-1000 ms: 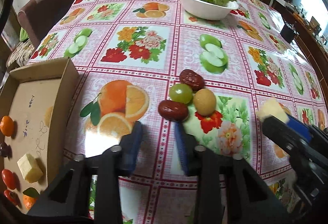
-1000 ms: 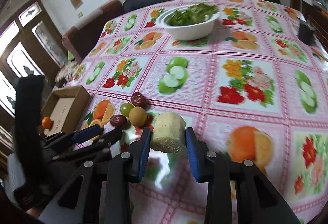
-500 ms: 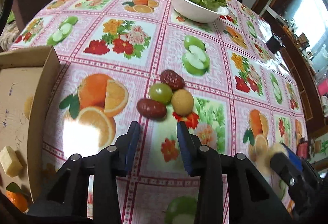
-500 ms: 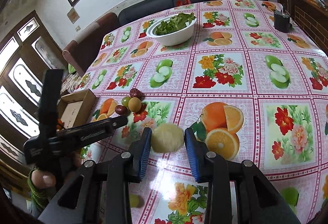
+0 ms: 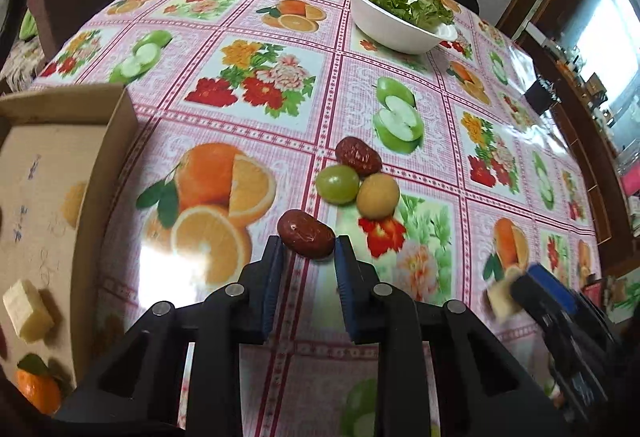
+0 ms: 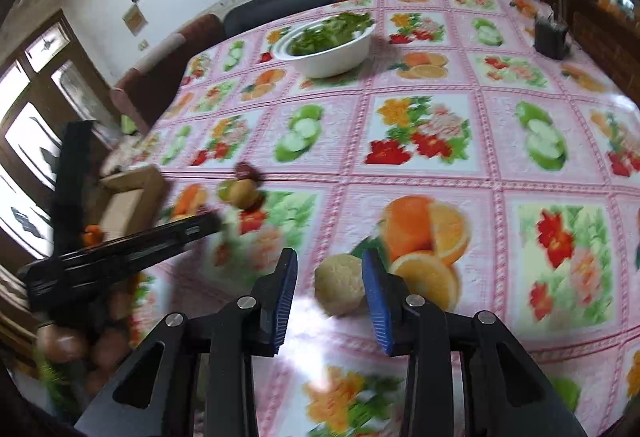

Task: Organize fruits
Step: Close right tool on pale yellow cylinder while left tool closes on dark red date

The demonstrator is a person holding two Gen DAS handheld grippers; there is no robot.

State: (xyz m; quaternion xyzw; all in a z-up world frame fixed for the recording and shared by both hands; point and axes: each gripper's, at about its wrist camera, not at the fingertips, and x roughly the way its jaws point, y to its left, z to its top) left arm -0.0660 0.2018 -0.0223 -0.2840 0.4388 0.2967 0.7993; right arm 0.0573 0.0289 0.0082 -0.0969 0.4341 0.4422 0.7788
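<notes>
In the left wrist view my left gripper [image 5: 308,253] is open, its blue pads on either side of a red date [image 5: 306,239] on the tablecloth. Behind it lie a green grape [image 5: 337,184], a yellow-brown fruit [image 5: 377,195] and a second red date [image 5: 357,156]. In the right wrist view my right gripper [image 6: 329,277] is open; a pale yellow fruit chunk [image 6: 339,290] sits on the table between the fingers, against the right pad [image 6: 374,291]. The cardboard box [image 5: 116,173] at the left holds a pale chunk [image 5: 28,310] and an orange [image 5: 38,391].
A white bowl of greens [image 5: 394,31] stands at the far side of the table. A small dark object [image 6: 551,35] sits near the far right edge. The right gripper shows at the lower right of the left wrist view [image 5: 560,321].
My left gripper has moved forward until its pads flank the near red date. My right gripper has opened wider and let go of the pale chunk, which now rests on the table.
</notes>
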